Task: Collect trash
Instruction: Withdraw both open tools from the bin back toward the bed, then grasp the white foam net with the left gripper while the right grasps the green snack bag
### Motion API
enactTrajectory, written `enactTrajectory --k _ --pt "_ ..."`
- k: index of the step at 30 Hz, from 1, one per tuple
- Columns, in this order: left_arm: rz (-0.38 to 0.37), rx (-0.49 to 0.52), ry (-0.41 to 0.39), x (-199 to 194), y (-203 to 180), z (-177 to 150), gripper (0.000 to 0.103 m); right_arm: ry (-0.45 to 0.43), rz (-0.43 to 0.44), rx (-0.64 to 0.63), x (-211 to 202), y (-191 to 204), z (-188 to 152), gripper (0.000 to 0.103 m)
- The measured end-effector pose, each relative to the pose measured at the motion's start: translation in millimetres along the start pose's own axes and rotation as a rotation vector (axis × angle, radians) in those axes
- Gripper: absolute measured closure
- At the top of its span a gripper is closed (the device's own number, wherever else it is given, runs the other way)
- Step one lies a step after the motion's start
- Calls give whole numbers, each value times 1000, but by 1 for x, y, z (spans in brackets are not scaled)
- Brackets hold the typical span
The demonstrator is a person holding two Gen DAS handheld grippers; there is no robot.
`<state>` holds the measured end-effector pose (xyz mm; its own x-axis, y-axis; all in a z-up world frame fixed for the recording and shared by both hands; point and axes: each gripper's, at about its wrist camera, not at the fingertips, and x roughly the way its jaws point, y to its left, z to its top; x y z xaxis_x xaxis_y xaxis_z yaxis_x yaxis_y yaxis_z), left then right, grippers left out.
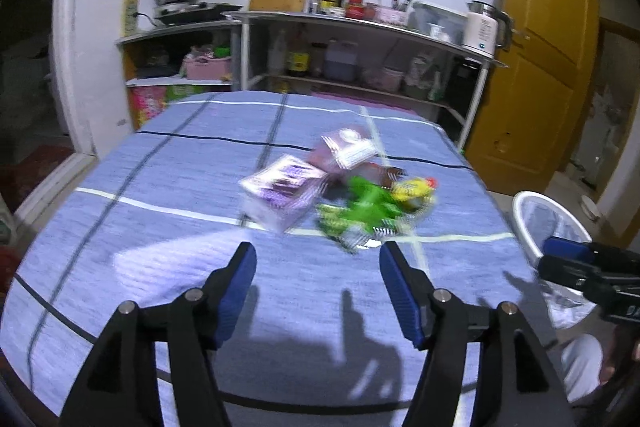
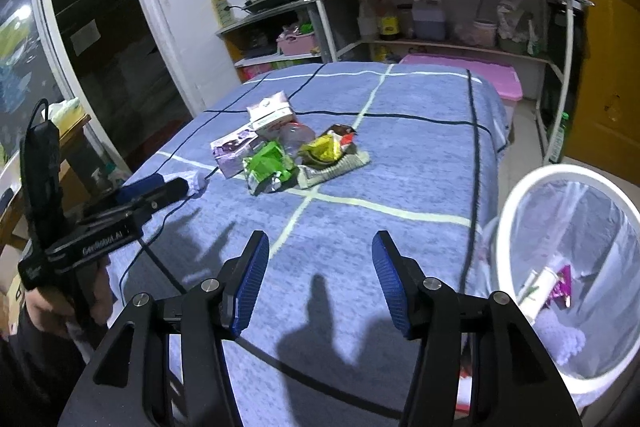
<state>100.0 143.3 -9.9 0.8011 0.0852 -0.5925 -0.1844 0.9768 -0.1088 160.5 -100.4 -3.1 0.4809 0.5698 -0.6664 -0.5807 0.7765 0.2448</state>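
While both tools hang open and empty above the near desk (image 2: 400, 155), the trash pile (image 2: 288, 155) lies ahead at mid-desk, just past the left tool (image 1: 318, 259), farther from the right tool (image 2: 320, 251), the bin (image 2: 520, 195) to the right.

Blue checked tablecloth (image 2: 400, 163) under a cluster of wrappers (image 2: 276, 167) and small boxes (image 2: 234, 149).

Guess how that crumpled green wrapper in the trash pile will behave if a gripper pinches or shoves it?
The green wrapper looks like thin creased foil, so probably floppy and very light: it should crush between the pads rather than resist. Its shiny silver edge suggests slippery film, so a shallow pinch may slide off. It touches the purple box, so a push would likely nudge that too.
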Motion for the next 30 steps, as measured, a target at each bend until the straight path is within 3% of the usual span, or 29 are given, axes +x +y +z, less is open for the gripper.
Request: enactTrajectory --k 8,17,30 --pt "75 5 17 21 52 7 32 25 17 -10 24 10 9 45" --pt "87 30 53 35 80 3 29 48 25 -63 49 26 24 45" --pt "-7 128 149 43 71 -11 26 61 47 -171 97 49 61 44"
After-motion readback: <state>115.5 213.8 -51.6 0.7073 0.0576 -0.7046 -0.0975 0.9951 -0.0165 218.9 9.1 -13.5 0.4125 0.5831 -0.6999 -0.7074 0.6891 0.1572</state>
